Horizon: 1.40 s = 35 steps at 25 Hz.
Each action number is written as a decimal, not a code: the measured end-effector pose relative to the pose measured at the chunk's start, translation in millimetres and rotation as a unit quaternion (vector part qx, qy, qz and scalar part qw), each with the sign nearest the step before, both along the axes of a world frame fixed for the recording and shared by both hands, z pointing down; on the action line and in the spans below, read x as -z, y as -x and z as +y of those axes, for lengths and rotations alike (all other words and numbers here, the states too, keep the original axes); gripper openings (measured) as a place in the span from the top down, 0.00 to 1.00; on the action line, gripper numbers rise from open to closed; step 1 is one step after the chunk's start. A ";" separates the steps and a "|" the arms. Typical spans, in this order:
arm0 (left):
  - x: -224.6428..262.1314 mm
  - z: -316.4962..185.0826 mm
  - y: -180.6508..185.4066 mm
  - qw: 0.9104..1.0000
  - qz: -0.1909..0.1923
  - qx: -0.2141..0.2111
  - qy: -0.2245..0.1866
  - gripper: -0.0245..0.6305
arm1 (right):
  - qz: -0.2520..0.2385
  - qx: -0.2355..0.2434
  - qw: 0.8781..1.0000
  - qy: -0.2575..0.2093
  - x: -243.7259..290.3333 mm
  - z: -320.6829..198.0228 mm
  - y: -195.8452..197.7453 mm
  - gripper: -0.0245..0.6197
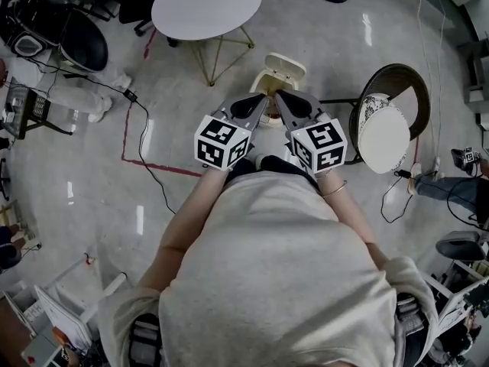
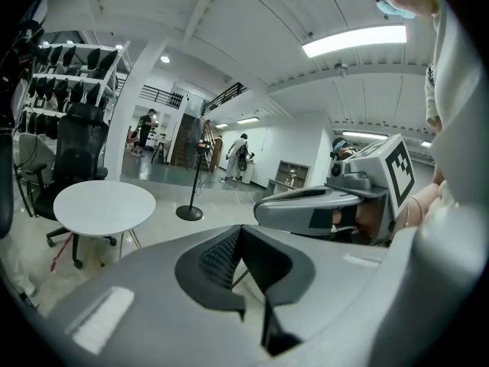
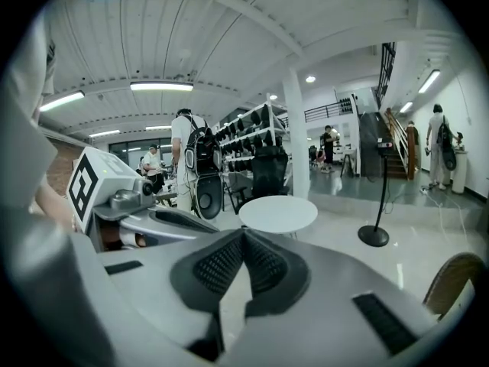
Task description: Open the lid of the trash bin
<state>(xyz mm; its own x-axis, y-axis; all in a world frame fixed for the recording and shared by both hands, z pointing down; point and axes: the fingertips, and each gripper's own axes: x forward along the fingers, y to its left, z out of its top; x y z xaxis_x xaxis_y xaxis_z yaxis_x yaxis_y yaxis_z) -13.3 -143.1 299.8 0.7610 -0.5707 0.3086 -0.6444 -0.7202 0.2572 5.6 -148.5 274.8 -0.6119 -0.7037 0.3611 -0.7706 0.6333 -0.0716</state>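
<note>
While held up before the torso, tips pressed together, nothing gripped: left claw (image 1: pixel 258 104), right claw (image 1: pixel 284 102). Trash bin (image 1: pixel 273 81) on floor at 12 o'clock, just beyond the tips; lid (image 1: pixel 286 67) position unclear. Likely risks: closed tips skidding off lid edge; light bin sliding or tipping under a push.

Glossy grey concrete floor (image 1: pixel 321 44), round white table (image 1: pixel 206 4) at upper centre, black office chair (image 1: pixel 82 46) upper left, round-backed wooden chair (image 1: pixel 382 73) at right, red tape lines (image 1: pixel 157 163) left of centre, white ribbed ceiling (image 2: pixel 252 21) with strip lights (image 2: pixel 355 40), staircase (image 3: pixel 393 140) far right.
</note>
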 end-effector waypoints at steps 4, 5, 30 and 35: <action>-1.8 -5.7 -1.4 1.000 0.004 0.007 0.007 0.96 | 0.002 -0.001 1.000 0.005 -3.1 -1.5 -6.7 0.95; -2.9 -5.7 -1.1 1.000 0.004 0.009 0.010 0.96 | 0.005 -0.001 1.000 0.005 -4.3 -1.2 -6.7 0.95; -16.1 0.9 -9.0 0.999 0.009 0.007 0.033 0.96 | 0.012 -0.009 1.000 0.019 -19.6 1.7 -16.2 0.95; -12.2 -0.8 -6.6 0.999 0.021 0.013 0.036 0.96 | 0.012 -0.010 1.000 0.023 -20.5 2.0 -17.7 0.95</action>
